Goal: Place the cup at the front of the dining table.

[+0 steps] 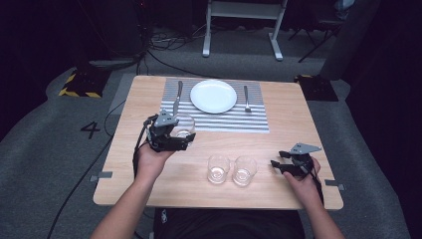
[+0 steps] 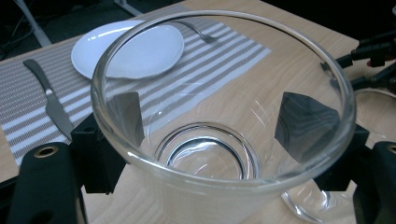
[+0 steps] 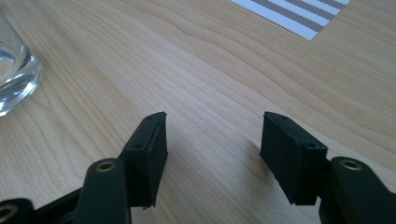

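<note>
My left gripper (image 1: 183,135) is shut on a clear drinking glass (image 1: 184,126), held above the table just in front of the striped placemat (image 1: 249,119). In the left gripper view the glass (image 2: 224,140) stands upright between both black pads (image 2: 122,116), which press on its wall. Two more clear glasses (image 1: 218,169) (image 1: 244,170) stand side by side near the table's front edge. My right gripper (image 1: 276,165) rests low at the front right, open, with bare wood between its fingertips (image 3: 212,140). One glass's base (image 3: 14,79) sits to its left.
A white plate (image 1: 213,96) lies on the placemat, a knife (image 1: 177,97) to its left and a fork (image 1: 246,98) to its right. The wooden table (image 1: 149,94) stands on grey carpet. Cables and a white desk frame (image 1: 244,25) lie beyond the far edge.
</note>
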Motion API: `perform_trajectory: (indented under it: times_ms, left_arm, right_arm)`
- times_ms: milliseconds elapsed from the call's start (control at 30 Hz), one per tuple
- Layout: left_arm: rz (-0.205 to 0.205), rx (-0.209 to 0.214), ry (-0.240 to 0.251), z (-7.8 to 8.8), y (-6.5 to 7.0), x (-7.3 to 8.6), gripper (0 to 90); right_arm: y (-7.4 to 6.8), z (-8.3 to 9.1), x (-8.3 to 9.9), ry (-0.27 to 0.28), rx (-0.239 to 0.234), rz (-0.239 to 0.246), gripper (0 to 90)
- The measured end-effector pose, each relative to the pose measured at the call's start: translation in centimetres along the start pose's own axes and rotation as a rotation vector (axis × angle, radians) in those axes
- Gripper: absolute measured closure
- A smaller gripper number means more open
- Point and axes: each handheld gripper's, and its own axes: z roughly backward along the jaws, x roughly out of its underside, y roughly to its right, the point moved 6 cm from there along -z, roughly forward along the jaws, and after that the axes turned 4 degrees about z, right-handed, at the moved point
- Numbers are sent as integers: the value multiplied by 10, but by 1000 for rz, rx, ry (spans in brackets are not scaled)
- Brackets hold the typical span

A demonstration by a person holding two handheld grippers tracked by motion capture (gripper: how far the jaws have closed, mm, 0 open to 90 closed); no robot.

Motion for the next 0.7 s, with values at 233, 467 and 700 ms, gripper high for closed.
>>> perform_trajectory:
  times_ms: [233,467,700]
  left_arm:
    - [26,-6,26,-4,-12,-21,204]
    - [35,-90,45,-14,-30,-31,203]
    - [116,-105,81,-23,-52,-36,204]
  right_arm:
    - [0,0,0,1,3,-2,416]
    - [0,0,0,1,3,-2,416]
    - [0,0,0,-2,0,1,416]
